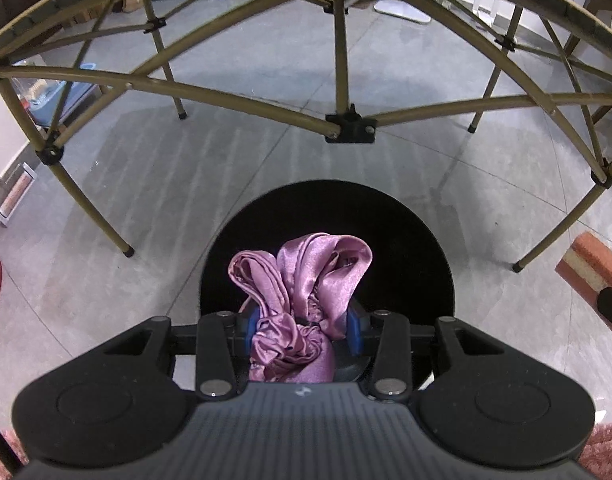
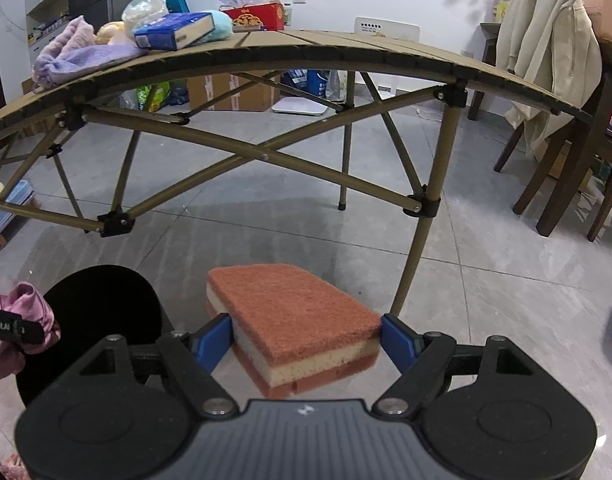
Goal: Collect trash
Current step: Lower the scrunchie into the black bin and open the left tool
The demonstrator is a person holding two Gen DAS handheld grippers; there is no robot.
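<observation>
Above the black bin point(image 1: 330, 248) on the grey tiled floor point(image 1: 146, 184), we see the left gripper point(image 1: 304, 326) with its 2 blue fingers point(image 1: 253, 326) pinching a crumpled purple cloth point(image 1: 302, 280). Beside it, the right gripper point(image 2: 306, 338) clamps a pink-and-cream sponge point(image 2: 290, 312) between its fingers point(image 2: 212, 342), before the folding table point(image 2: 346, 50).

Black bin point(image 1: 330, 216) mouth is open and unobstructed directly below the pink cloth point(image 1: 302, 292). Bench point(image 2: 346, 52) legs and cross-braces point(image 1: 246, 100) bar passage ahead. The tiled floor point(image 2: 486, 280) to the right lies clear.
</observation>
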